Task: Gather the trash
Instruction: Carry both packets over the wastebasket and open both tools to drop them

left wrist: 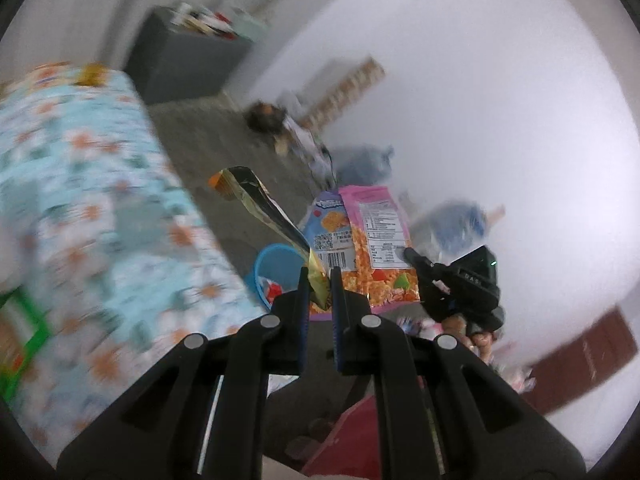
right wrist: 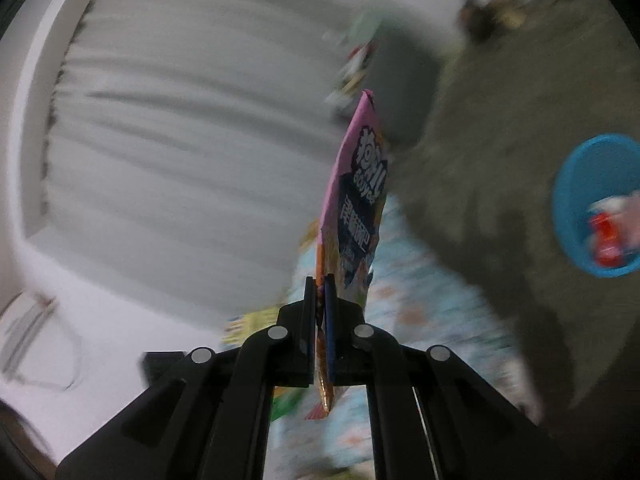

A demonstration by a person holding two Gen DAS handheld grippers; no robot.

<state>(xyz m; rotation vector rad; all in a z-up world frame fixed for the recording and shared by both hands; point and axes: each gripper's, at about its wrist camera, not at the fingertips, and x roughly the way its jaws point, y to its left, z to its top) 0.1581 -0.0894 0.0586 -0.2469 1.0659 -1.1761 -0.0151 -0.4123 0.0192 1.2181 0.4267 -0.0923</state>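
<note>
Two grippers each pinched a wrapper: left gripper (left wrist: 320, 276) clamped a gold wrapper (left wrist: 256, 196), right gripper (right wrist: 319, 284) a pink bag (right wrist: 356, 196). Both hung above the floor, with the blue bin (right wrist: 572, 184) near. Good practice would be to centre each over the bin before releasing.
</note>
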